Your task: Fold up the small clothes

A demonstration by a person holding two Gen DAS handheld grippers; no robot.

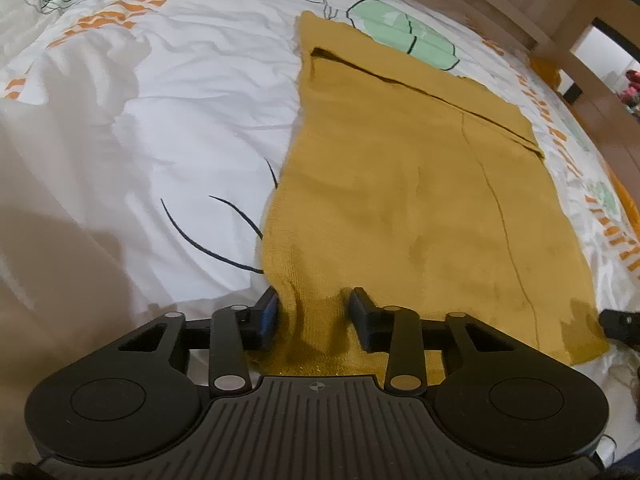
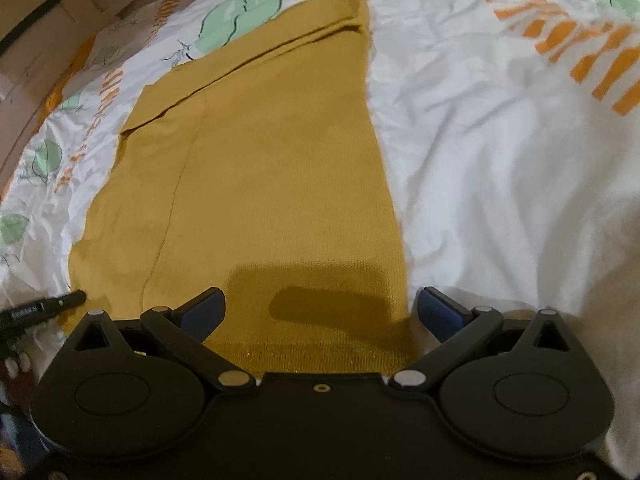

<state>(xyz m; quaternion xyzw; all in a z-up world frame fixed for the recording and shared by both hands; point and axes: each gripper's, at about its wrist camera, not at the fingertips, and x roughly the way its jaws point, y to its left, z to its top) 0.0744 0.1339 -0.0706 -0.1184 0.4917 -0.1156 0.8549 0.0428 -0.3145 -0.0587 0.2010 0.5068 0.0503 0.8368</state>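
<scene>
The duvet (image 1: 168,128) is lying rumpled over the whole bed, and one mustard knit (image 1: 400,200) is resting flat on it, already folded narrow, its near hem running between the two grippers and its far end carrying a folded-over flap. The left gripper (image 1: 314,316) is bunching the hem's left corner into a ridge between its narrowed jaws, and the pads seem to be pressing on that ridge, though the view is too close there to be sure how much cloth is really caught. The right gripper (image 2: 320,312) is hovering with its jaws spread wide, straddling the hem's right corner and holding nothing. What is looking risky, to my eye, is the uneven start: if the left side is lifting while the right is not yet pinching, the knit is likely to skew and the long seam is likely to twist off line. A shallow bite on loose knit could also be slipping out midway through the lift, dropping the hem short. The soft, creased duvet may be coming up with the cloth if a pad is digging too low. Counting: one duvet, one knit, two grippers, and one tip of the other gripper poking in at each view's edge.
</scene>
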